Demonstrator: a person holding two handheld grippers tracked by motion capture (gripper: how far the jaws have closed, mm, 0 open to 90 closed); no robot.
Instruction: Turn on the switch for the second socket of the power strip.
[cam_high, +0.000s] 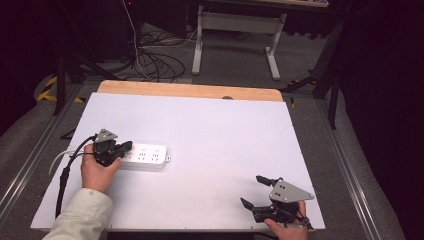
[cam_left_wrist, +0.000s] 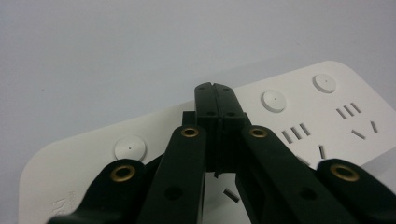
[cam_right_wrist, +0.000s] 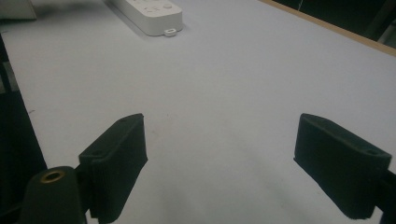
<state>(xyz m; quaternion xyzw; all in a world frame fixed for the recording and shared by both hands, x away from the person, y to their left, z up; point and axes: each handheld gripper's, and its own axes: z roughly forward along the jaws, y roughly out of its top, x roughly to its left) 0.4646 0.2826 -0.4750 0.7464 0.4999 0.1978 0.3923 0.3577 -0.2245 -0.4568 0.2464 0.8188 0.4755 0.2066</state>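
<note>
A white power strip (cam_high: 147, 156) lies flat on the left part of the white tabletop (cam_high: 225, 125). My left gripper (cam_high: 125, 148) is over the strip's left end, held by a hand in a pale sleeve. In the left gripper view its jaws (cam_left_wrist: 215, 93) are pressed together with nothing between them, low over the strip (cam_left_wrist: 303, 107), between two round buttons (cam_left_wrist: 130, 147) (cam_left_wrist: 273, 100). My right gripper (cam_high: 252, 191) is at the near right edge with its jaws wide apart. Its pads (cam_right_wrist: 116, 158) hover over bare table, and the strip's end (cam_right_wrist: 149, 14) lies far ahead.
The strip's white cord (cam_high: 57, 160) curls off the table's left side. A wooden edge (cam_high: 190, 90) borders the far side. Beyond the table are loose cables on the floor (cam_high: 155, 62) and a white desk frame (cam_high: 235, 35).
</note>
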